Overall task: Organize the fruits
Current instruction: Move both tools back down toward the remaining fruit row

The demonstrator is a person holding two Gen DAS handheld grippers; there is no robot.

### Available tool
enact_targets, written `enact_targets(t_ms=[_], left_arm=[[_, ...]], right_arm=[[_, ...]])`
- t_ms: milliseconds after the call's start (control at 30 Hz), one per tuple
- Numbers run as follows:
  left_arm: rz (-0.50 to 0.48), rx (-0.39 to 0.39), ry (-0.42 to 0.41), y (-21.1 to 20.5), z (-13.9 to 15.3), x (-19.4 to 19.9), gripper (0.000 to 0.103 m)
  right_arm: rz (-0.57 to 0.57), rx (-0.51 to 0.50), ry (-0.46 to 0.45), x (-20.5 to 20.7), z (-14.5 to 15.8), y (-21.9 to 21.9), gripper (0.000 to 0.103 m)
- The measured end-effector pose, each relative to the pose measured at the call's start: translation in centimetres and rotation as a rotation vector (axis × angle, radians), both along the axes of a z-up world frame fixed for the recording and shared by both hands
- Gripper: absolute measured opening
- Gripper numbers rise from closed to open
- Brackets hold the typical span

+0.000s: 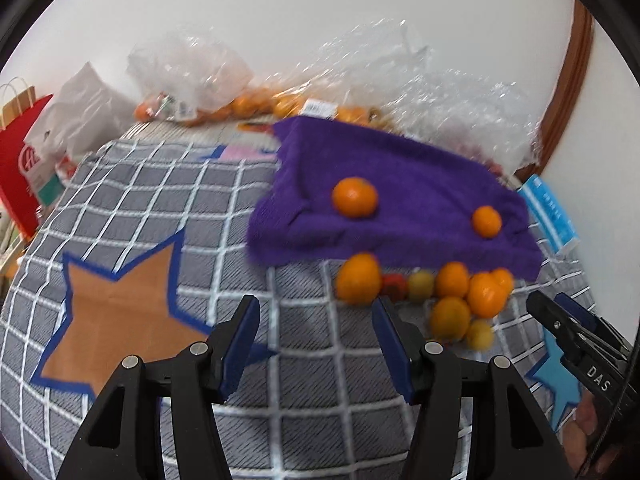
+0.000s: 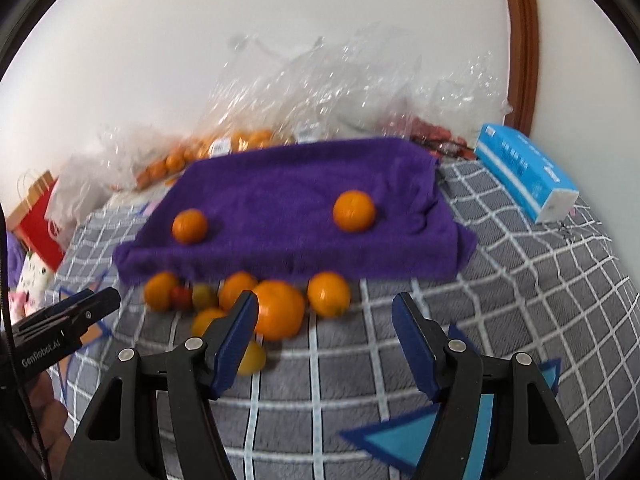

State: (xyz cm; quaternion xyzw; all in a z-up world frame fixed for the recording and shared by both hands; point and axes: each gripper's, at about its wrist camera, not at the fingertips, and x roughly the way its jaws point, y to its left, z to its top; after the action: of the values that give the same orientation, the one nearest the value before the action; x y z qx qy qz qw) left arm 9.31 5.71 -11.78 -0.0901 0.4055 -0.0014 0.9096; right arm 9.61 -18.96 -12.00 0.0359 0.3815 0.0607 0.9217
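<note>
**A:** Any lettering? At three o'clock in the left wrist view, the right gripper (image 1: 560, 316) carries white letters, "DAS", on its black body.

**B:** And at nine o'clock in the right wrist view, the left gripper (image 2: 86, 304) reads "GenRobot.AI", white on black.

**A:** The red paper bag (image 1: 20, 168) at nine o'clock shows a white logo, too blurred to read.

**B:** Same for the blue box (image 2: 524, 172) at two o'clock: pale print, illegible. White labels (image 2: 220, 147) on the bagged fruit are smeared too.
</note>
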Motion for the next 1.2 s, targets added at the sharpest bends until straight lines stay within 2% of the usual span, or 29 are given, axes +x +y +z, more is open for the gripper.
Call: enact_targets(t_ms=[100,333,700,833,900,967,1133,1200], left_arm=[[0.005,0.010,0.013,0.4,-0.3,-0.3,0.056],[0.006,0.009,0.037,0.8,-0.7,0.6,0.056],[0.010,0.000,0.087,1.3,-2.6,1.1,0.058],[0.003,0.007,0.063,1.1,-2.7,0.9,0.060],[0.005,0.016,0.047,1.0,-2.8,0.7,0.060],[0.000,0.028,0.034,0.9,-2.9,0.6,0.060],[-0.010,0.002,0.027,1.3,-2.8,0.3,0.060],[-0.022,0.022,0.035,1.1,-2.8,0.2,0.060]], right_arm=[[0.007,0.006,0.019,-0.1,-0.9,0.3,0.068],[0.022,-0.006,0.063,0.3,-2.7,1.1,0.053],[0.068,-0.050,0.068,1.5,-3.1,3.0,0.052],[0.071,-0.034,0.088,2.1,-3.4,3.0,0.052],[0.078,-0.013,0.087,2.2,-3.5,2.9,0.046],[0.094,0.006,0.086,2.2,-3.4,3.0,0.033],[0.090,-0.015,0.073,1.7,-3.3,3.2,0.033],[0.084,-0.010,0.073,1.3,-3.1,2.9,0.033]])
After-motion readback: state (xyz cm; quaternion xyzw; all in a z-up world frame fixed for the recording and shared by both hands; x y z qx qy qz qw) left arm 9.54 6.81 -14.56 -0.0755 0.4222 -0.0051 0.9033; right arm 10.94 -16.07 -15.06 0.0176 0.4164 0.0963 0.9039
